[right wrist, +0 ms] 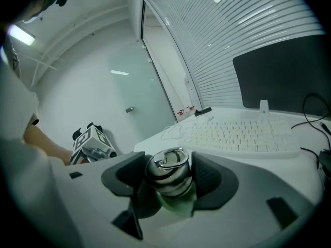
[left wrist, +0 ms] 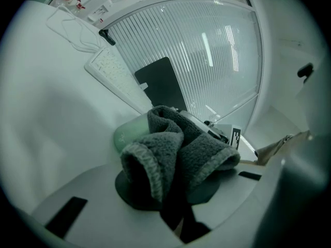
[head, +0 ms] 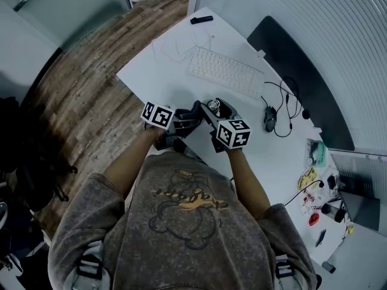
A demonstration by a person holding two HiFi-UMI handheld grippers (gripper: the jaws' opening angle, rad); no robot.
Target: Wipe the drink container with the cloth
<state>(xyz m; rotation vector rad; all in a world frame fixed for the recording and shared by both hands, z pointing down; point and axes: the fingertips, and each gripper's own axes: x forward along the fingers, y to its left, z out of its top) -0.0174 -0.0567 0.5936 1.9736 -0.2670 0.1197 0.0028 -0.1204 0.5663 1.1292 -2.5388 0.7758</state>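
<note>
Grey fleece cloth is clamped in a bunch between the closed jaws of the left gripper. Pale green drink container with a steel cap is gripped just below the cap by the right gripper, one pad pressed on each side. In the left gripper view the cloth is laid against the container's green side, directly ahead of the jaws. Both grippers are held close together over the near edge of the white desk; white keyboard is seen beyond.
</note>
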